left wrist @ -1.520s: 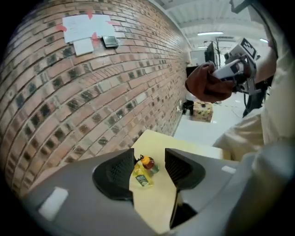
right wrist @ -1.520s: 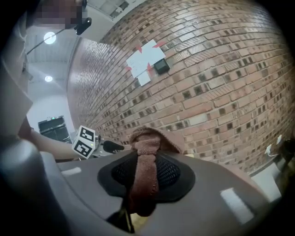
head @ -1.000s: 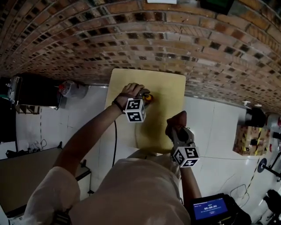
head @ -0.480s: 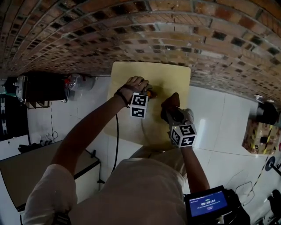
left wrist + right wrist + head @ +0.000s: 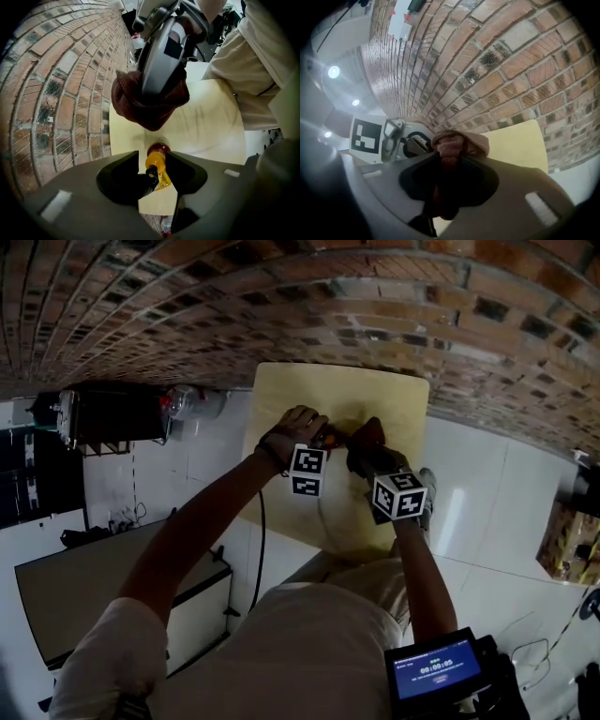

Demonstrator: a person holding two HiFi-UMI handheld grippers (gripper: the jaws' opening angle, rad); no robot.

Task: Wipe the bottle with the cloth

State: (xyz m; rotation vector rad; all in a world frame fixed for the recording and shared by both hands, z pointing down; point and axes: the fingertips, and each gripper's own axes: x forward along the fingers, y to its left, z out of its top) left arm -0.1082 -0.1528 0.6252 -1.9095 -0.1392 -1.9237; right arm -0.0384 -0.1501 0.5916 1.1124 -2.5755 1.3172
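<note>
While the left gripper [image 5: 154, 172] is pointing steeply down over the yellow table [image 5: 213, 124], its jaws have just been closing and are standing half narrowed on the bottle [image 5: 157, 159], pads touching its orange neck; the red-capped bottle is showing low centre in the left gripper view; the right gripper [image 5: 449, 161] is clamping the dark red cloth [image 5: 458, 140], bunched between its jaws; cloth is hanging just above the bottle in frame, contact unclear; brick wall [image 5: 511, 56] is running behind the table.

Brick wall [image 5: 281, 315], white tile floor [image 5: 478, 486]
</note>
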